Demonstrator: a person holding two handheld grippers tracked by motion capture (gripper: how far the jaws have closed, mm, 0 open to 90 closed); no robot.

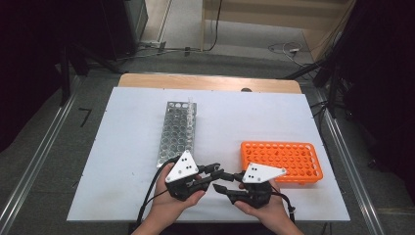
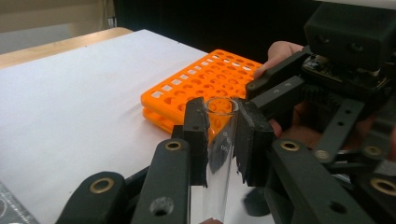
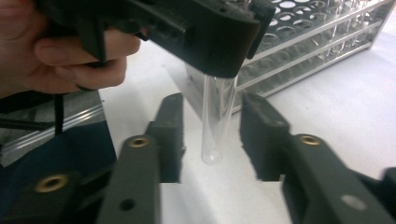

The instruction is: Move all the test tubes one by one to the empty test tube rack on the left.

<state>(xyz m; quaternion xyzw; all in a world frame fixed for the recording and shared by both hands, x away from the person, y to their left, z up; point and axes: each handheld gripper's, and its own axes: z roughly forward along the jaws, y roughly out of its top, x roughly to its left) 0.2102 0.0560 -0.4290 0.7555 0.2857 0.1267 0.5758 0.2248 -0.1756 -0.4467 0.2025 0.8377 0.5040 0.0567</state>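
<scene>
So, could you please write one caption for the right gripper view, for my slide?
Handover: left gripper holds a clear test tube upright between the open right gripper, metal rack behind.

Setting: a laboratory recording station. Indicators: a metal test-tube rack [image 1: 178, 131] and an orange plastic tube rack [image 1: 283, 161] on a white-covered table [image 1: 132, 147], dark curtains along both sides, aluminium floor rails [image 1: 36, 161], and cables [image 1: 286, 48] on the floor beyond the table's far edge.
</scene>
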